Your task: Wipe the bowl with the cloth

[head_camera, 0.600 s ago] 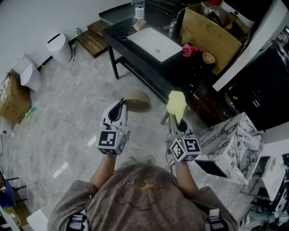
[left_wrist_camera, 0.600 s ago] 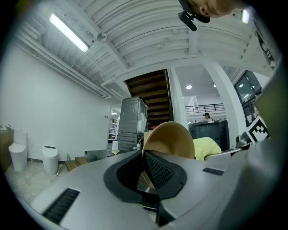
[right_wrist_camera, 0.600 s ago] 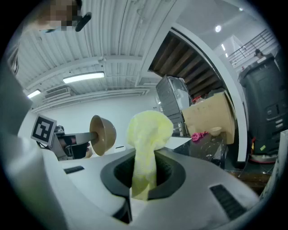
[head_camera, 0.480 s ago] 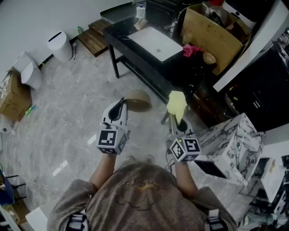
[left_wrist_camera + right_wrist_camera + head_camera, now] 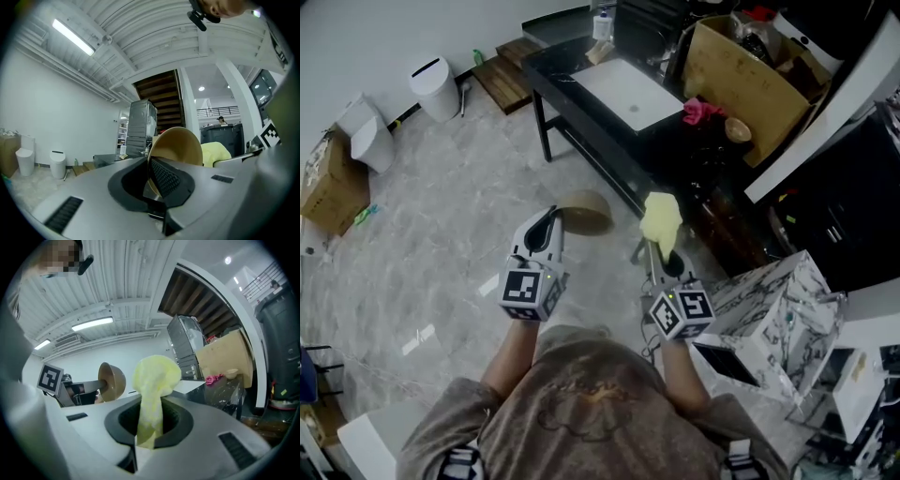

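A tan bowl [image 5: 584, 211] is held in the air by its rim, with my left gripper [image 5: 553, 222] shut on it; in the left gripper view the bowl [image 5: 180, 146] stands just past the jaws. My right gripper [image 5: 658, 251] is shut on a bunched yellow cloth [image 5: 661, 220], which sticks up out of the jaws [image 5: 152, 394]. The cloth and bowl are apart, about a hand's width between them. From the right gripper view the bowl [image 5: 111, 380] shows to the left, its outside facing me.
A black table [image 5: 581, 89] with a white board [image 5: 628, 92] stands ahead. On it sit a cardboard box [image 5: 741, 70], a pink rag [image 5: 698, 111] and a small bowl [image 5: 736, 128]. White bins [image 5: 436, 86] stand at the far left; a patterned box [image 5: 773, 319] is at my right.
Both grippers have kept their hold and their spacing. The head view has shifted slightly, so the table and floor sit a little lower and to the right in the frame.
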The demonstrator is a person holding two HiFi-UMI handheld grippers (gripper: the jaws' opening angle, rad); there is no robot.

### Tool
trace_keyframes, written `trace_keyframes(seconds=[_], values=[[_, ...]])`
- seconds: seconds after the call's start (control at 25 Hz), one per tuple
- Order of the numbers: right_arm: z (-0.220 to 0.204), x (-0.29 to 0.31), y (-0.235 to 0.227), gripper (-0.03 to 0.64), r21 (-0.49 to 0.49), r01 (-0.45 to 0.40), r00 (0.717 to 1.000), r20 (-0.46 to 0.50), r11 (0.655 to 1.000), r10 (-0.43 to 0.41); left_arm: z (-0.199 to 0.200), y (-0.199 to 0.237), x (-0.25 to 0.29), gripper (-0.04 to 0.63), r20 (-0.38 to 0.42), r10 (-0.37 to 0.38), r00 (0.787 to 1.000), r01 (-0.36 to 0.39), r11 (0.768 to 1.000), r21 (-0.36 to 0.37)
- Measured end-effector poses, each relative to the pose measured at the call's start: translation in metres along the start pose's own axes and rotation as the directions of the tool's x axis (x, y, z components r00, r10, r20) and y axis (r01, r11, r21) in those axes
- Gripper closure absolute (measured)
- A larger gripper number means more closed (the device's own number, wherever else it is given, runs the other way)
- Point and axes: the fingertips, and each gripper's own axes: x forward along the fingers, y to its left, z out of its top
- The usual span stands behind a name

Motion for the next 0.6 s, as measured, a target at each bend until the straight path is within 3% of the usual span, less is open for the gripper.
trace_keyframes(seconds=[0.6], values=[[0.009,0.053,-0.039,0.589,-0.010,0.008,1.000,0.015,1.000,-0.008,-0.006,0.019,0.061,0.577,0.007,0.013,1.000,-0.013,0.999,-0.041]])
